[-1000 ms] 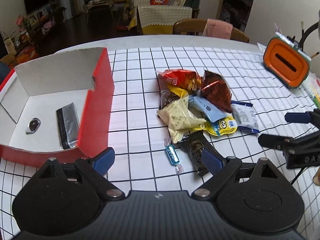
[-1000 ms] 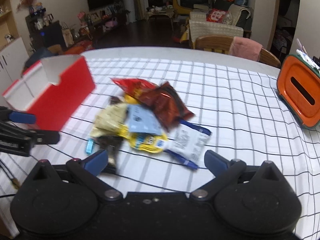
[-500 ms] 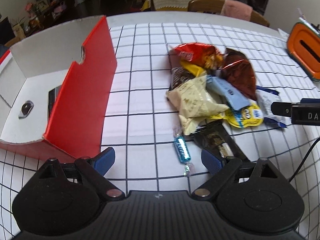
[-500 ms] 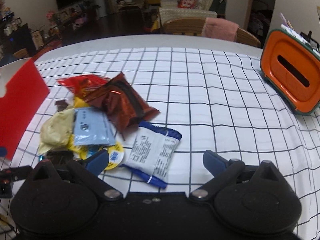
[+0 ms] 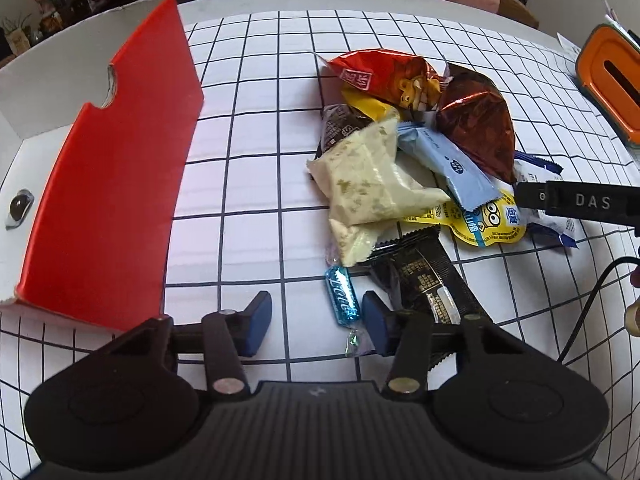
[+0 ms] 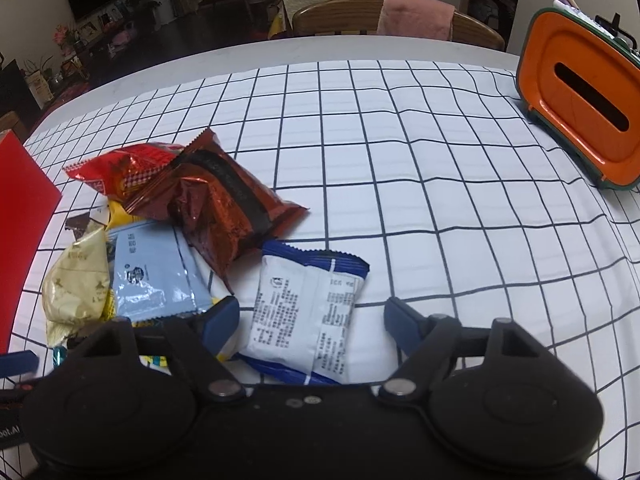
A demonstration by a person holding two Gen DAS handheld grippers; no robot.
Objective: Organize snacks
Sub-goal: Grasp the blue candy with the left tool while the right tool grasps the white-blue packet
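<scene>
Snack colours on a checked cloth
White tablecloth (image 6: 400, 184) gridded black; red box (image 5: 120, 184); orange tissue holder (image 6: 580, 100); blue-wrapped candy (image 5: 342, 296).

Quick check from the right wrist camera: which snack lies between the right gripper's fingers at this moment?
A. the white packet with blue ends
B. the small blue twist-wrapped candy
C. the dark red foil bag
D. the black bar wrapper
A: the white packet with blue ends lies between the closing fingers of the right gripper, whose pads are not yet pressing on it.
</scene>
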